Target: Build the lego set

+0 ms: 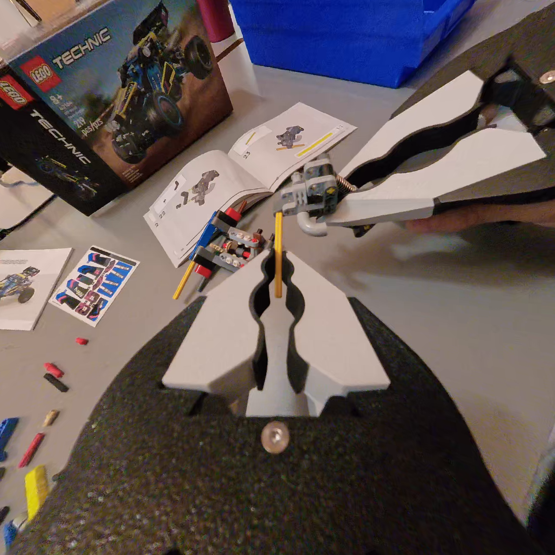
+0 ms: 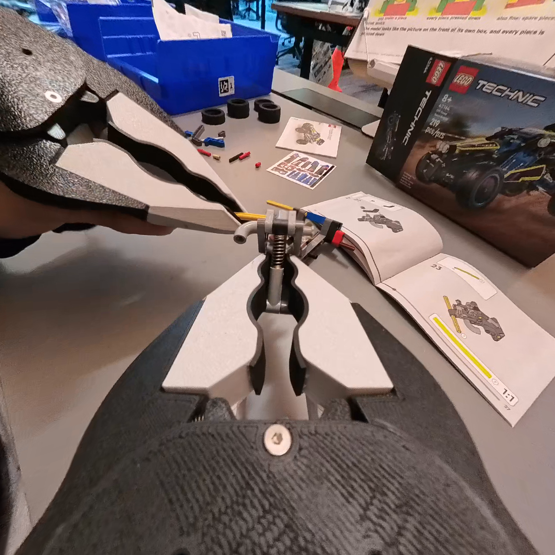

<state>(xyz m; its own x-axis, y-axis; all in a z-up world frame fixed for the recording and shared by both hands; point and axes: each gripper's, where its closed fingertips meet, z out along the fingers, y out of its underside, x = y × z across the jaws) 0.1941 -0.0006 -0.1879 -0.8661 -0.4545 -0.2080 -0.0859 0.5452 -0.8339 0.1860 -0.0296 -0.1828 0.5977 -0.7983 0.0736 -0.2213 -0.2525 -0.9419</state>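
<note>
My left gripper (image 1: 277,255) is shut on a long yellow axle (image 1: 278,246); the axle's far end meets a grey sub-assembly (image 1: 312,192). My right gripper (image 2: 277,261) is shut on that grey sub-assembly (image 2: 277,228), gripping its spring shock absorber (image 2: 276,267). The right gripper also shows in the left wrist view (image 1: 339,195), and the left gripper in the right wrist view (image 2: 240,220). A larger chassis piece (image 1: 228,246) with blue, red and grey parts and another yellow axle lies on the table below, against the open instruction booklet (image 1: 210,186).
The set's box (image 1: 99,99) stands at the back. A blue bin (image 2: 192,60) stands behind several black tyres (image 2: 238,108). A sticker sheet (image 1: 93,285), a second booklet (image 1: 24,285) and loose small pins and bricks (image 1: 54,372) lie on the grey table (image 1: 420,300).
</note>
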